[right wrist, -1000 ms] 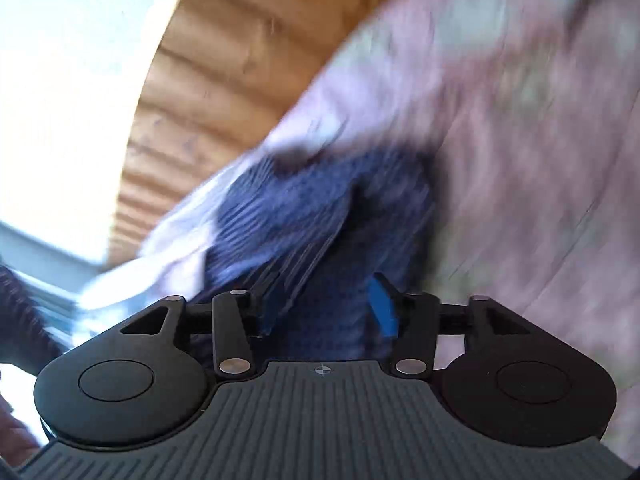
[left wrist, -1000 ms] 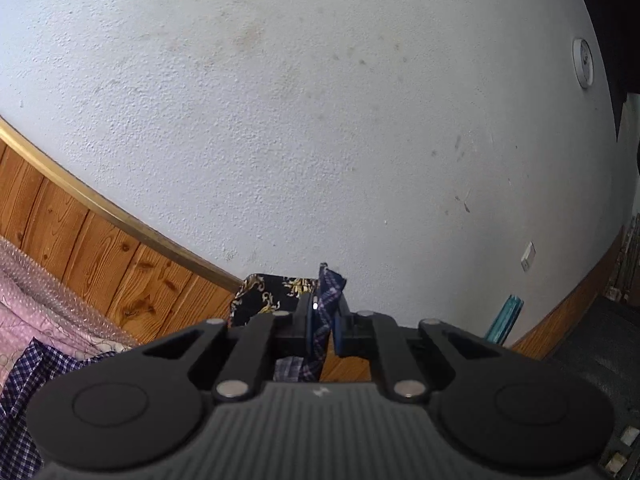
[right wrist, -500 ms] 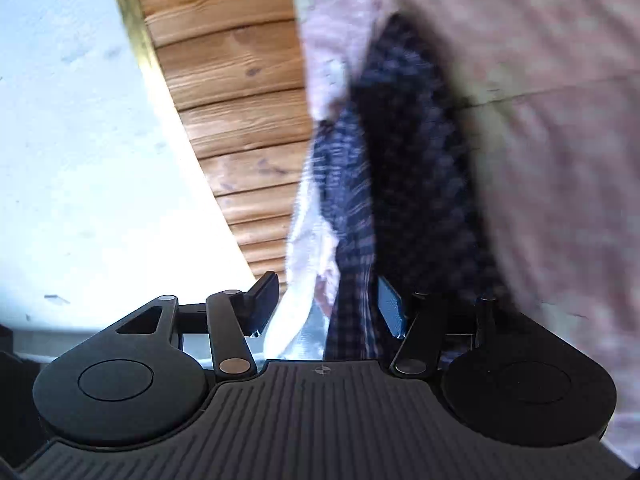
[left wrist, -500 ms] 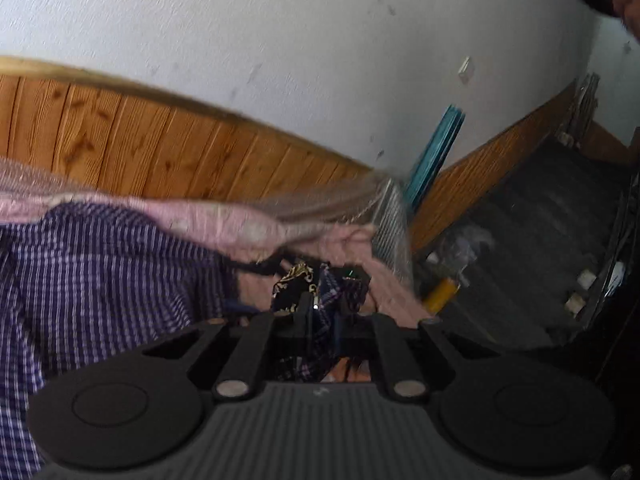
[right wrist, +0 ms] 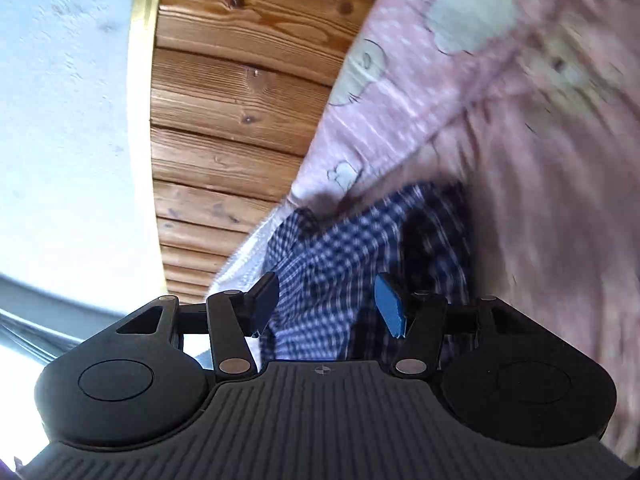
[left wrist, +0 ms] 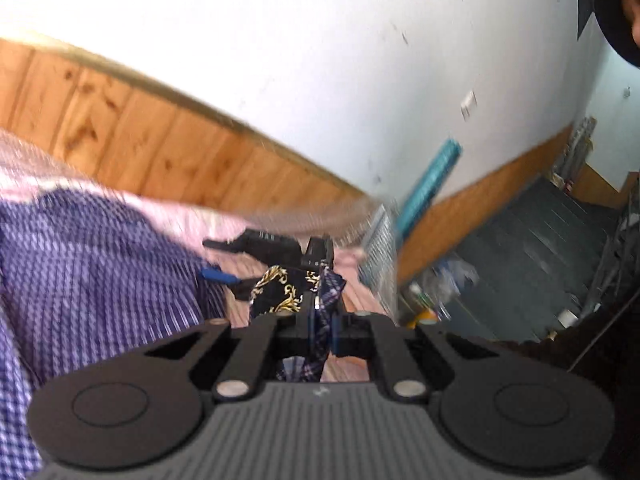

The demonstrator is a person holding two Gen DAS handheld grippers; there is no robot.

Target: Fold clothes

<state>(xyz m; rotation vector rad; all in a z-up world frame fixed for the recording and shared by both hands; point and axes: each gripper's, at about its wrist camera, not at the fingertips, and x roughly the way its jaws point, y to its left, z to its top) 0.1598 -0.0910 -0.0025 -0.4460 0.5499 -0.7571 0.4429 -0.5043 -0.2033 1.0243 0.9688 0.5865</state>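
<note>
Both wrist views look close over the checked shirt (left wrist: pixel 92 272) toward wood paneling (right wrist: pixel 240 120).

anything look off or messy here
Yes. The checked shirt lies bunched rather than flat on the pink sheet. The left gripper pinches its edge together with a black-and-gold patterned cloth. The right gripper is open over the rumpled fabric.

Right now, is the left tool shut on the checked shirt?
Shut: the left tool pinches a fold of the checked shirt between its closed fingers.
</note>
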